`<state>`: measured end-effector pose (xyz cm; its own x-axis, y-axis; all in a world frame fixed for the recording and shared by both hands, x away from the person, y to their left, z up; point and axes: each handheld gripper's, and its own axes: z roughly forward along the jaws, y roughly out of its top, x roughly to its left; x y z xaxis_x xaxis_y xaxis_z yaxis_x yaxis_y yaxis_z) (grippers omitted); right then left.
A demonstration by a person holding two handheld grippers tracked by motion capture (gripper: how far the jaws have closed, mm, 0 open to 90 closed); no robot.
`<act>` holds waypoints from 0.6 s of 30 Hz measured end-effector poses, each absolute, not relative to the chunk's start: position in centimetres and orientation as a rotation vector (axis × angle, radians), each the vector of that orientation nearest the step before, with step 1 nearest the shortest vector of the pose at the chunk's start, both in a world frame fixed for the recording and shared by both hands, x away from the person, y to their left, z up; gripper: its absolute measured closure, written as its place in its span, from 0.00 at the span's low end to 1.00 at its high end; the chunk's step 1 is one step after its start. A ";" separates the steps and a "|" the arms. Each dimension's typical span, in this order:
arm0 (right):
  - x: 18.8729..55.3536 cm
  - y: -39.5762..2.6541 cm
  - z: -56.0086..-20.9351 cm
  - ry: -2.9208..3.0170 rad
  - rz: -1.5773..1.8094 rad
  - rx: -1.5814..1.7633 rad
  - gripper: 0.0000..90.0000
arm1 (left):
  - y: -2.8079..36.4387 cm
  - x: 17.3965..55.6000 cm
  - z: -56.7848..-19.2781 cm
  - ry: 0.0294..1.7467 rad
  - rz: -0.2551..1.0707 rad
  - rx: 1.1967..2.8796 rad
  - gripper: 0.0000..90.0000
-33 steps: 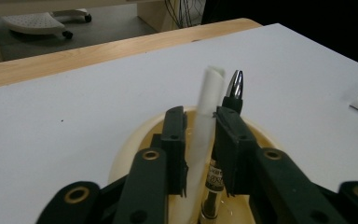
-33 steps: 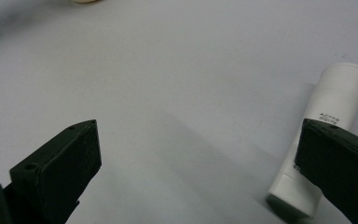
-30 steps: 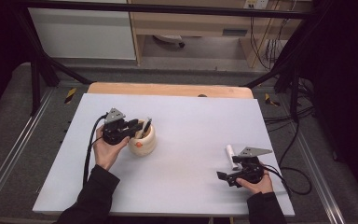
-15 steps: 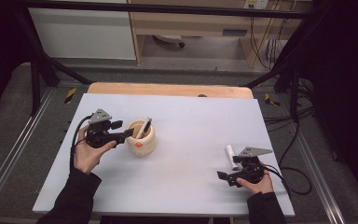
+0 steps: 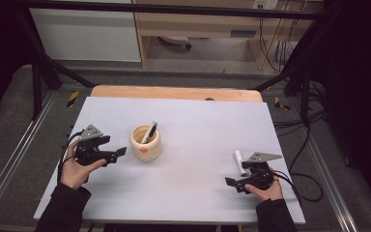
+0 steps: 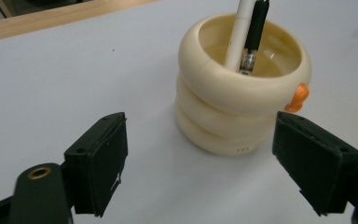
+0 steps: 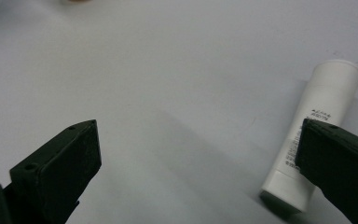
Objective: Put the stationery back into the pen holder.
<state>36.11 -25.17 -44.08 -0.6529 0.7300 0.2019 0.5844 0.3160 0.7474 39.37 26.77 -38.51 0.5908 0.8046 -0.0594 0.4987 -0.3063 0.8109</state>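
Note:
A cream ringed cup point(image 5: 146, 142) with an orange spot stands left of the table's middle. A white pen point(image 6: 242, 28) and a black pen point(image 6: 256, 28) lean inside the cup point(image 6: 242, 93). My left gripper point(image 5: 117, 153) sits just left of the cup and points at it. Its jaws have just been opening and stand wide, nothing between them point(image 6: 200, 168). At the front right my right gripper point(image 5: 229, 182) is open and rests low over the table. A white tube point(image 5: 240, 161) lies flat beside its right jaw, untouched point(image 7: 314, 130).
The work surface is a pale sheet point(image 5: 198, 125) over a wooden table whose back edge point(image 5: 174, 92) shows. Cables trail off the right side point(image 5: 299, 169). Dark frame rails run along both sides of the table.
My left gripper has drawn back to the left, away from the cup, and its jaws have spread. The pens stay in the cup. The right gripper has not moved.

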 end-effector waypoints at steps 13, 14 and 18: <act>36.2 -25.2 -44.1 2.395 1.232 1.234 0.01 | 27.8 37.5 -41.7 1.058 0.460 2.003 0.11; 36.1 -25.2 -44.0 2.393 1.231 1.236 0.01 | 27.8 37.4 -41.9 1.059 0.462 2.007 0.10; 36.2 -25.3 -43.9 2.391 1.218 1.251 0.01 | 28.0 36.8 -42.5 1.054 0.453 2.020 0.10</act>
<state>36.19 -25.29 -43.93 -0.6296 0.7508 0.1995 0.6028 0.3102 0.7351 36.85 27.98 -42.52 0.5893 0.8066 -0.0460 0.5218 -0.3365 0.7839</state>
